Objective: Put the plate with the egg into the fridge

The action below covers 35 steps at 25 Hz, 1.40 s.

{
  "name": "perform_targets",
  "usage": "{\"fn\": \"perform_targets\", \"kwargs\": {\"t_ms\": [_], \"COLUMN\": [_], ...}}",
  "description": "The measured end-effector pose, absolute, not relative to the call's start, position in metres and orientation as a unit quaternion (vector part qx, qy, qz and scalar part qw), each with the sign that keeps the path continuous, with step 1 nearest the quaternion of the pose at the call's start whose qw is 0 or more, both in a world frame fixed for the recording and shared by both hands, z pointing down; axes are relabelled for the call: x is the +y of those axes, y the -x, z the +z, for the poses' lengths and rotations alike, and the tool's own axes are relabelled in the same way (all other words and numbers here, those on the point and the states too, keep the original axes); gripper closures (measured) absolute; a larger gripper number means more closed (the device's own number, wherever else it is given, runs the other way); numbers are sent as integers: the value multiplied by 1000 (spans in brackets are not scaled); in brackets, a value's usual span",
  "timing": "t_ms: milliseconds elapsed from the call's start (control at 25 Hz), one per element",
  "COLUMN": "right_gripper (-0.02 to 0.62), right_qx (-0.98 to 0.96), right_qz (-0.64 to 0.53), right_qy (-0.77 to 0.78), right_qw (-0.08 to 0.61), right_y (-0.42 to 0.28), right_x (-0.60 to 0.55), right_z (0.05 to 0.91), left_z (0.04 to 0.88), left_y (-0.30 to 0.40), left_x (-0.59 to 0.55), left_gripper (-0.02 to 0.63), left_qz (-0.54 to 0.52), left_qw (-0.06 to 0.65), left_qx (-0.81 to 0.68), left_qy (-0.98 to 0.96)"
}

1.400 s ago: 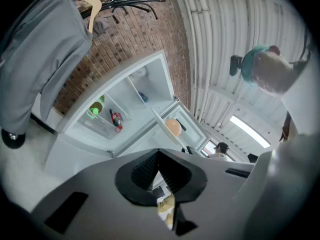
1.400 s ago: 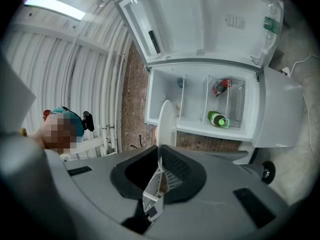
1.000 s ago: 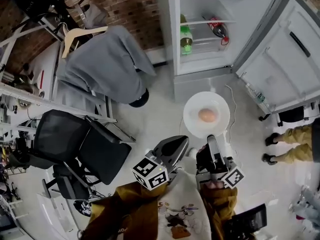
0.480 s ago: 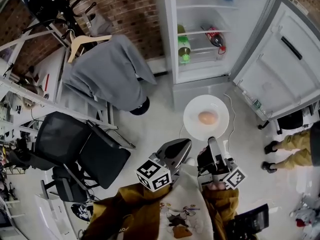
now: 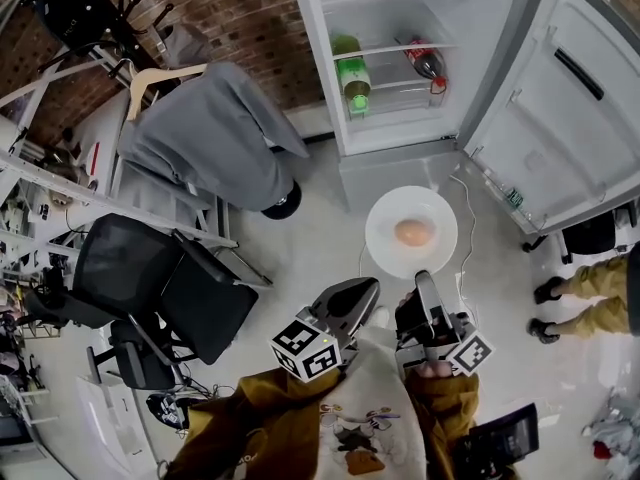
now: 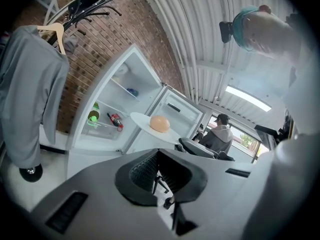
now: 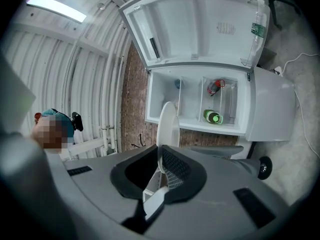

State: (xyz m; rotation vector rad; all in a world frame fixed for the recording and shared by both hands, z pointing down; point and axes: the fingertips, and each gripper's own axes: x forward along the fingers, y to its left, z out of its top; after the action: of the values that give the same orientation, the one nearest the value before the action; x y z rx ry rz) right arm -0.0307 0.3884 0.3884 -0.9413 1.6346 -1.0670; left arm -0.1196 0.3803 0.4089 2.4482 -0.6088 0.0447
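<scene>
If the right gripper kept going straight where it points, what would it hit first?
Probably the open fridge: the right gripper, shut on the plate with the egg, points into it, with nothing visible between. The plate's rim would arrive first; depth is unclear.
</scene>
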Motion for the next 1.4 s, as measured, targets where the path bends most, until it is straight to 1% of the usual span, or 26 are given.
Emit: {"fn": "perform_targets", "kwargs": {"t_ms": [360,600,920,1160,1400], "right_gripper": [569,569,569,569,569], "right_qx": [666,664,656,648,638], "right_qz": [-449,-448,-443,-443,-433], "right_qy": [371,376,392,399,403], "right_qw": [466,466,469,474,494], "right_y": [11,3,-13,-11,-14], "right_x": [376,344,262,186,116], "right_z": [395,398,402,396,398], "left_z": [416,422,427,421,421], "left_y": [97,87,67,68,74], "left_x": [364,324,232,153,82], "left_gripper": [600,600,600,600,600], "left_qz": [13,4,0,1,12], "left_qw": [315,323,339,345,338], "left_qx": [-242,-239,-213,-196,-170], "left_qy": [-918,-916,-916,-918,-926]}}
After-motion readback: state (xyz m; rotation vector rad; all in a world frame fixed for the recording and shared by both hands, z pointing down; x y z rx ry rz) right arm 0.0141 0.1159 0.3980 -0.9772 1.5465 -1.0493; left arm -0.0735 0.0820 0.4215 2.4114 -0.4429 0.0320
